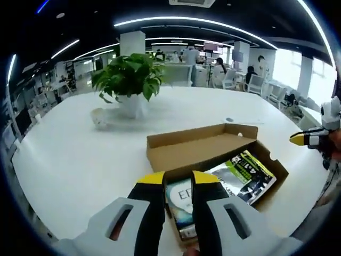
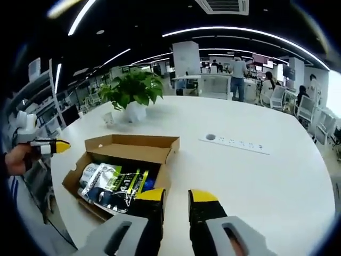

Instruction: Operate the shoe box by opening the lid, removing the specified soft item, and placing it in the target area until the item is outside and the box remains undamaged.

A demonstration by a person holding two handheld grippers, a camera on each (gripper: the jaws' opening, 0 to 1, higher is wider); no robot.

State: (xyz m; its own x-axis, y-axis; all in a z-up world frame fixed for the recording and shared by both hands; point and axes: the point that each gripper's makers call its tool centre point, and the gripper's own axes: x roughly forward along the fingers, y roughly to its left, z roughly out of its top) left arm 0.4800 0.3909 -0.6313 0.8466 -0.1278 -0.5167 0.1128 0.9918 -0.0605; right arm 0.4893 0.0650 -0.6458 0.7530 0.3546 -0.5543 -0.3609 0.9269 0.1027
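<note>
My left gripper (image 1: 178,180) hangs over the near end of the shoe box (image 1: 160,145), jaws parted with a gap between the yellow tips — nothing is held between them; through the gap I see a printed packet (image 1: 181,205) lying inside the box. The lid (image 1: 200,143) is already folded back and stands up along the far side. Beside that packet lies a dark bag with yellow-green print (image 1: 246,173), also still inside the box.

My right gripper (image 2: 176,196) sits just off the box's (image 2: 72,178) corner, above the white table (image 2: 256,181), jaws apart and empty. From this side the open lid (image 2: 133,144) and the soft bags (image 2: 114,184) in the box are plain to see — everything is still inside.

Each gripper appears at the edge of the other's view, held away from the box. A potted plant (image 1: 129,77) stands further back on the table, well apart from the box, and a flat white power strip (image 2: 234,143) lies off to one side.
</note>
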